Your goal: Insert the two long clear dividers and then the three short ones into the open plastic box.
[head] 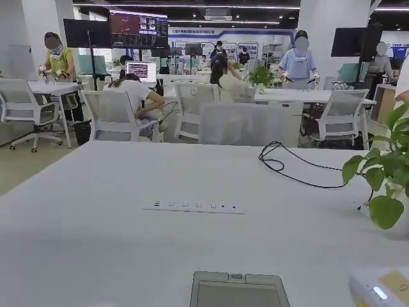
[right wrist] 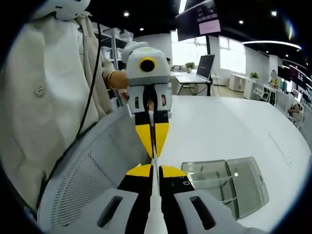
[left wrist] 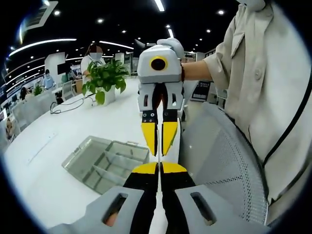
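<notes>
Both grippers are closed on nothing. The left gripper (left wrist: 159, 165) and the right gripper (right wrist: 154, 168) point at each other, yellow tips almost touching, held over the table's near edge in front of the person's jacket.

Below them the white table (head: 192, 243) runs away wide and mostly bare. A mesh chair (left wrist: 219, 161) stands at that near edge, under the grippers. A potted plant (left wrist: 105, 78) sits towards the far corner.

The open plastic box (right wrist: 204, 165) lies on the table near the edge, to one side of the jaws, with its lid folded flat beside it. Clear dividers (left wrist: 111, 163) appear to stand in it already, splitting it into compartments – how many I cannot count.

The risk, as I judge it, lies in that clearness: a divider only half seated in its slots would be hard to spot from here – and would tip or pop out if a jaw nudges the box. With the tips this close, a careless turn of either hand could also knock them together.
</notes>
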Demonstrator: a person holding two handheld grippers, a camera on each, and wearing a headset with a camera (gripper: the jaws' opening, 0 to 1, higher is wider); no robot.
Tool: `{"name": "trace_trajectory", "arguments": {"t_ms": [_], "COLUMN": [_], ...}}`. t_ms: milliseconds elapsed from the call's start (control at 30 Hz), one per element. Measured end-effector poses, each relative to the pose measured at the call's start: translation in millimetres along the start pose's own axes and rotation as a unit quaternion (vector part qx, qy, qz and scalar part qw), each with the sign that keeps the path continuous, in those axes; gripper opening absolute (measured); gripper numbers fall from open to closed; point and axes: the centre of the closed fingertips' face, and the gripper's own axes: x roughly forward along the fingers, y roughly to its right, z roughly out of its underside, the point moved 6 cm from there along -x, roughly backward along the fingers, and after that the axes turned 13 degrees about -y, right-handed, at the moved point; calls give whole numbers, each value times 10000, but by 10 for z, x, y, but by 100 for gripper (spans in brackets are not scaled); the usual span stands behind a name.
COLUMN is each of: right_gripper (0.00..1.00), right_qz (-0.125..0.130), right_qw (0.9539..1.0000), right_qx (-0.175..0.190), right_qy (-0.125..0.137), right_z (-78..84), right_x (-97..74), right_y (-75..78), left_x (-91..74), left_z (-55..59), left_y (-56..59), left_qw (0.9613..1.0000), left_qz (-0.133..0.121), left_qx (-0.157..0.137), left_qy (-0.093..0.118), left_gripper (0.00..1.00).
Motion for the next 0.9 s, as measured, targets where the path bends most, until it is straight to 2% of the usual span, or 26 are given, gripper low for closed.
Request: {"name": "trace_trajectory", "arguments": {"t_ms": [133,167,600,900], "right_gripper": [3,3,2,2], "right_qz": [30,105,337,534], "right_qw": [10000,9998,9993,9983], "right_qx": [-89,-186,-107,129], "right_qy": [-1,-11,-112,-178], "right_z": [-11,-20,-50,-41], "right_x": [4,6,17,-21], "right_y": [-15,-10,74,159], "left_x": [-9,-13,-40,-31], "left_z": [0,5,58,131], "left_y": [-9,-15,-114,-168], "left_qw": [10000,10000,9988,9968], "left_qz": [-17,-22,-284,-533], "left_qx": [33,5,-350,-560], "left_qy": [34,40,169,195], "left_gripper": [0,0,0,17]}}
